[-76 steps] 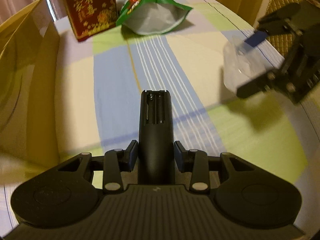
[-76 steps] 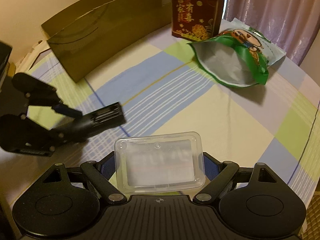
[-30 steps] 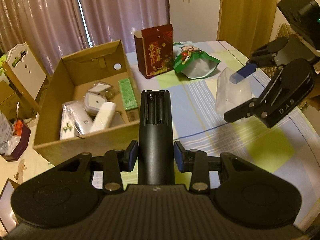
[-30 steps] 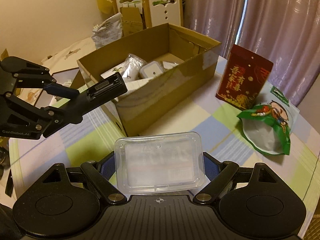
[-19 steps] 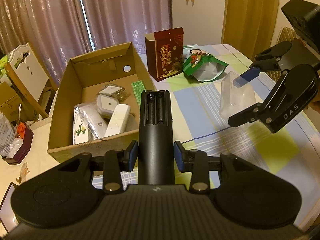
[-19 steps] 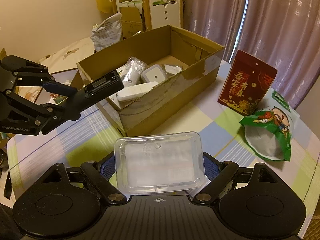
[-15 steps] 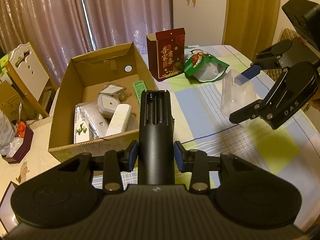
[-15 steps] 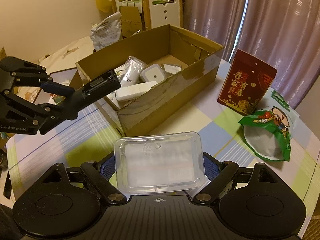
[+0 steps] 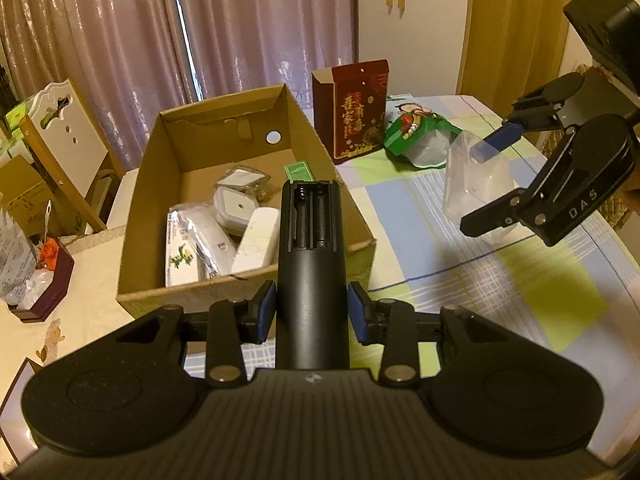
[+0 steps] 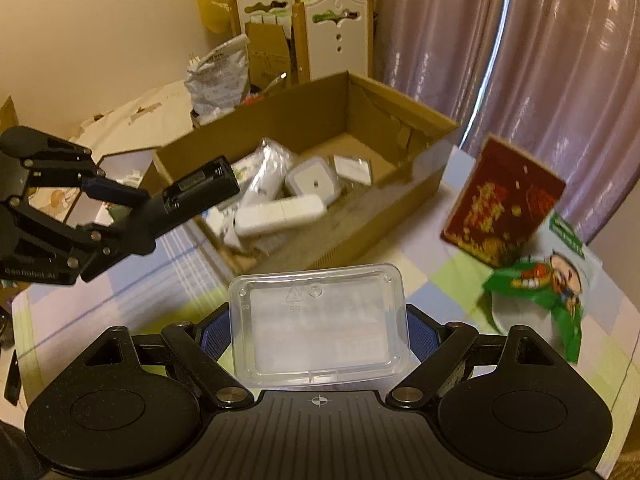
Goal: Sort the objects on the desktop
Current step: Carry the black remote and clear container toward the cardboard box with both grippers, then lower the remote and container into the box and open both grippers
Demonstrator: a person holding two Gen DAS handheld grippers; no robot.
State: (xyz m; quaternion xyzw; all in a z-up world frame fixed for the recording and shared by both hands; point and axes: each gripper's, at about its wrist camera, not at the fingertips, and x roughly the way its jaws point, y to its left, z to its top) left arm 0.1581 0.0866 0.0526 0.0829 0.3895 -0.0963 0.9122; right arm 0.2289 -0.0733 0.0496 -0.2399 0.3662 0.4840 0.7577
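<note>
Counter covered in a pastel checked cloth; mauve curtains behind. Open cardboard box at the counter's left edge holds a white bar, a foil packet, a square white case and a green pack. Red carton and green snack bag sit near the far edge. Left tool clamped on black remote, battery bay exposed, above the box's near wall. Right tool clamped on clear plastic tray over the cloth. Red carton's print is blurred.
</note>
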